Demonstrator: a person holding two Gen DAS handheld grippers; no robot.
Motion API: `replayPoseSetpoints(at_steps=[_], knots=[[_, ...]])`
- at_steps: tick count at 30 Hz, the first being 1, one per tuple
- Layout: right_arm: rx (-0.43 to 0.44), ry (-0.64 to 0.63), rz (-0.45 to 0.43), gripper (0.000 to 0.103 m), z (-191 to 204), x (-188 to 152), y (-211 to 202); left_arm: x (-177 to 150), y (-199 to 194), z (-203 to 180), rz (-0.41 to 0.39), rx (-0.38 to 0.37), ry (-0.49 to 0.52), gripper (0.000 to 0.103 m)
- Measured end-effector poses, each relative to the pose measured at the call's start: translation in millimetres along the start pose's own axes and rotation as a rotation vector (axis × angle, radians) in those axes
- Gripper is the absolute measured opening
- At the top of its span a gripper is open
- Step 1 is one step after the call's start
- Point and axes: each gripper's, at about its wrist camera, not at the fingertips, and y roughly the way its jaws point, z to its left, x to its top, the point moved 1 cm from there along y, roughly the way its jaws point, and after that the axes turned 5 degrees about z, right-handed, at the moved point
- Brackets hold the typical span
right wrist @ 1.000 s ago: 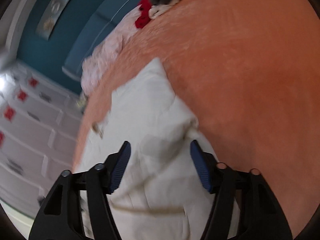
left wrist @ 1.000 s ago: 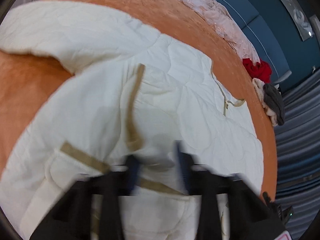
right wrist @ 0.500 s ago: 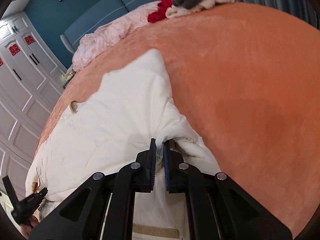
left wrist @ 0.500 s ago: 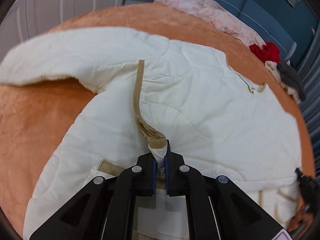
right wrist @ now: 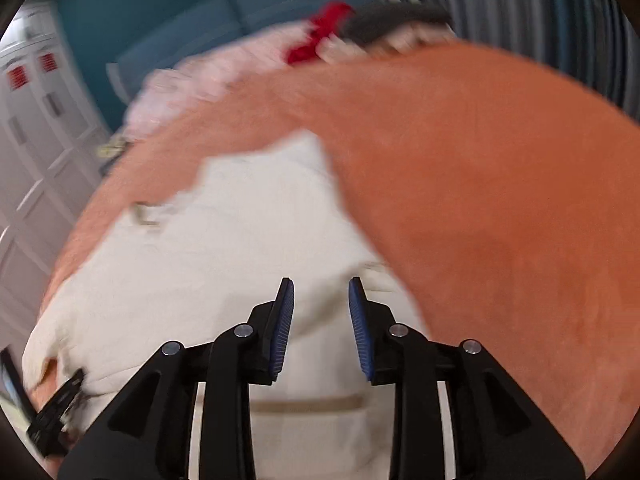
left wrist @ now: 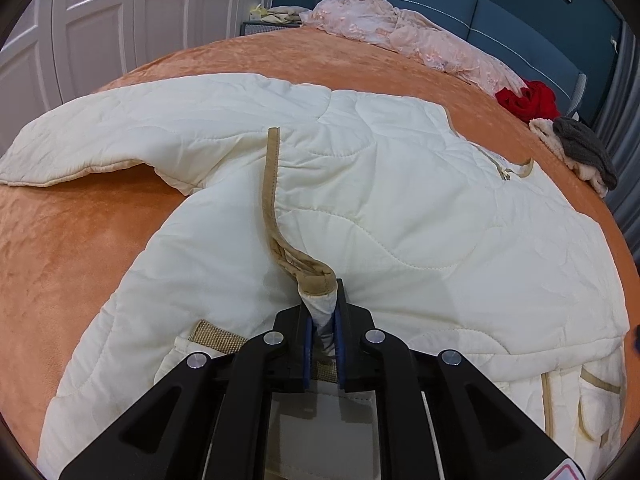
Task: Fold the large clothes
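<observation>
**On the orange bed: left pinch on, right jaws parting**

On the orange plush bedspread (left wrist: 80, 260) lies the cream quilted jacket with tan trim (left wrist: 400, 208), spread flat, one sleeve stretched out to the side. My left gripper (left wrist: 325, 312) is at the jacket's near hem, blue pads almost together, pinching a bunched fold of cream fabric just where the tan trim strip (left wrist: 272, 184) curls down to meet them. The log has those jaws easing apart a touch, yet the cloth sits squeezed between the pads. My right gripper (right wrist: 321, 300) hovers over the jacket's other near edge, jaws opening, a clear gap between the blue pads and nothing in them. This view is blurred. Beyond the jacket, at the bedspread's far edge, sit pink lacy bedding (left wrist: 420, 40), a red garment (left wrist: 528, 98) and a dark grey cloth (left wrist: 584, 148).
</observation>
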Motion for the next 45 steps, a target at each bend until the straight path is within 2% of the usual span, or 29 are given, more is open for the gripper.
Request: replayPoseSetpoints(at_steps=[2,5,8,12,21,24,27,29,32,34,37,40,41,45], knots=[[0.065,-0.104,0.008,0.028,40,-3,-3,-1,0,0,-0.004,-0.005,-0.004,0.010],[0.123,-0.350,0.025,0.026,120,-20,15,-1,-2,0,-0.006,-0.014,-0.010,0.010],[0.148,-0.381,0.089,0.026,150,-36,45,-1,-2,3,-0.007,-0.033,-0.023,0.011],[0.123,-0.339,0.162,0.026,151,-61,79,-2,-2,12,-0.012,-0.095,-0.066,0.012],[0.072,-0.384,0.121,0.026,154,-80,90,-3,-1,13,-0.031,-0.138,-0.096,0.013],[0.064,-0.390,0.120,0.026,155,-80,92,0,-7,23,-0.020,-0.205,-0.147,0.015],[0.056,-0.397,0.119,0.026,156,-79,91,5,-26,41,-0.001,-0.270,-0.201,0.022],[0.050,-0.402,0.117,0.026,157,-79,91,10,-54,64,-0.047,-0.268,-0.208,0.022],[0.058,-0.395,0.116,0.026,156,-79,91,24,-86,116,-0.103,-0.222,-0.248,0.037],[0.058,-0.395,0.115,0.026,157,-79,91,36,-92,160,-0.103,-0.175,-0.318,0.041],[0.048,-0.404,0.111,0.026,157,-80,90,54,-87,250,-0.084,-0.098,-0.502,0.041],[0.042,-0.409,0.108,0.026,157,-80,90,62,-83,313,-0.102,-0.052,-0.647,0.041],[0.044,-0.408,0.108,0.026,157,-80,90,66,-78,338,-0.099,-0.015,-0.703,0.040],[0.037,-0.413,0.106,0.026,157,-80,90,73,-59,381,-0.090,-0.015,-0.815,0.040]])
